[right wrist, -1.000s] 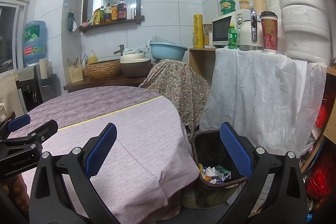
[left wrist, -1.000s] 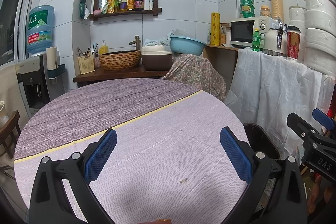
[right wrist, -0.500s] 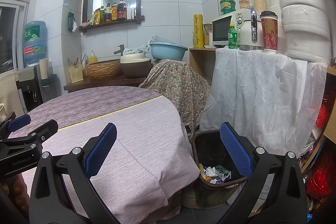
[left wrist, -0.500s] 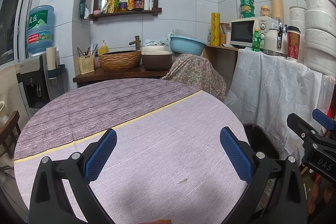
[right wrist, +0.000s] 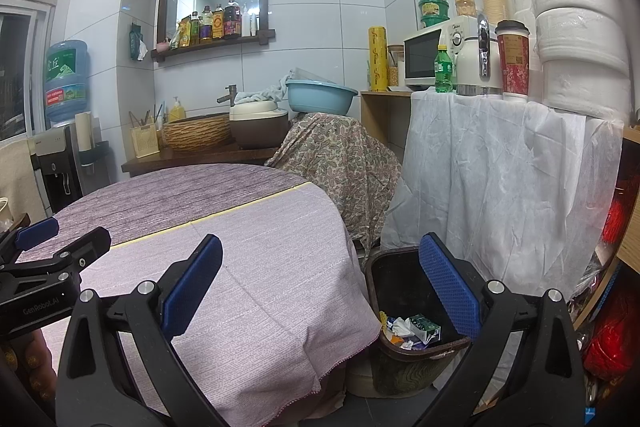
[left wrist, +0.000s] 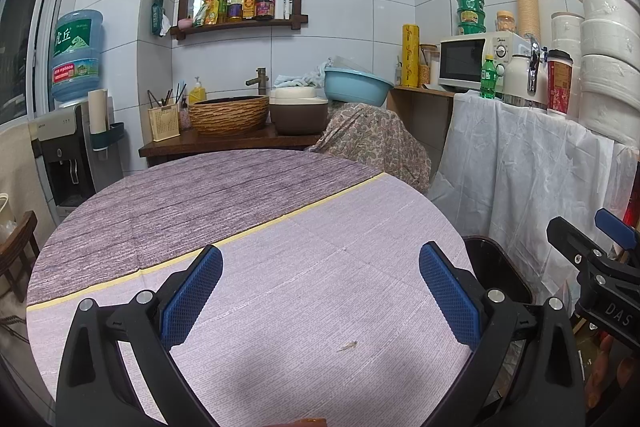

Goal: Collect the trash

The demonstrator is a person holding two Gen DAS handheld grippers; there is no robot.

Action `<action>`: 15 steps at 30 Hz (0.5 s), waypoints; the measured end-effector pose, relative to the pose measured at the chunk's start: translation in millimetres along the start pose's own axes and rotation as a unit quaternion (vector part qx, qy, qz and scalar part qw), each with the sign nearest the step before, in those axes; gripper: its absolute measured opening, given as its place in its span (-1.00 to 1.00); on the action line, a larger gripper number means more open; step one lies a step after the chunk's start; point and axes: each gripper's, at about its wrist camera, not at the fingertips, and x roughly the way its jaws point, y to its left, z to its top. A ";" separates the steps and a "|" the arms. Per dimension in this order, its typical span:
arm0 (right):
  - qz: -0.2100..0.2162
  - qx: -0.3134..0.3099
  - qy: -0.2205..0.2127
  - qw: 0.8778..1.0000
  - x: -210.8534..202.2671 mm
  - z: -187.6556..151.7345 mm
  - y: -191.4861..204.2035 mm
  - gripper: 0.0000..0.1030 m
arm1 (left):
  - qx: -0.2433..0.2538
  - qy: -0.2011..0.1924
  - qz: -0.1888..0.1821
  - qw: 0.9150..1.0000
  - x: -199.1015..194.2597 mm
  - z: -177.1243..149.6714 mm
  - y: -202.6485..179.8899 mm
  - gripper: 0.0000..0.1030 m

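Left gripper (left wrist: pixel 320 303) stands wide and empty above the worktop (left wrist: pixel 280 267). Just ahead of it lies a small scrap (left wrist: pixel 347 346), possibly a food fragment; it looks light and flimsy, best pinched flat at its middle. Right gripper (right wrist: pixel 320 301) is likewise wide and empty. Beyond it, the trash bin (right wrist: pixel 400 363) beside the worktop holds crumpled wrappers (right wrist: pixel 412 329), soft and easily crushed.

My tool pads (right wrist: pixel 448 291) blue, diamond-textured, frame black. Surface cloth (left wrist: pixel 280 267) pale lilac weave, darker purple wood-grain half, yellow stripe between. Bin (right wrist: pixel 404 367) dark brown. Draped cloth (right wrist: pixel 340 155) paisley.
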 end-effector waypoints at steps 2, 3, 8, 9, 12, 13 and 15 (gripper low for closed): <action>0.000 0.000 0.000 1.000 -0.1 -0.1 0.0 0.89 | 0.000 0.000 0.001 1.000 0.3 0.3 -0.6 0.89; 0.000 0.000 0.000 1.000 -0.5 -0.4 1.0 0.89 | 0.000 0.000 0.001 1.000 0.3 0.4 -0.5 0.89; 0.000 0.000 0.000 1.000 0.0 0.1 -0.1 0.89 | -0.001 0.000 0.001 1.000 0.6 0.3 -0.2 0.89; 0.000 0.000 0.001 1.000 0.1 0.0 0.8 0.89 | -0.001 0.000 0.001 1.000 0.3 0.3 -0.3 0.89; 0.000 0.000 0.000 1.000 -0.1 0.1 1.0 0.89 | 0.000 0.000 0.001 1.000 0.6 0.3 -0.1 0.89; 0.000 0.000 0.000 1.000 -0.1 0.1 0.4 0.89 | 0.000 0.000 0.001 1.000 0.6 0.5 -0.3 0.89; 0.001 -0.001 0.001 1.000 -0.3 -0.8 1.3 0.89 | -0.001 0.000 0.000 1.000 0.7 0.6 -0.3 0.89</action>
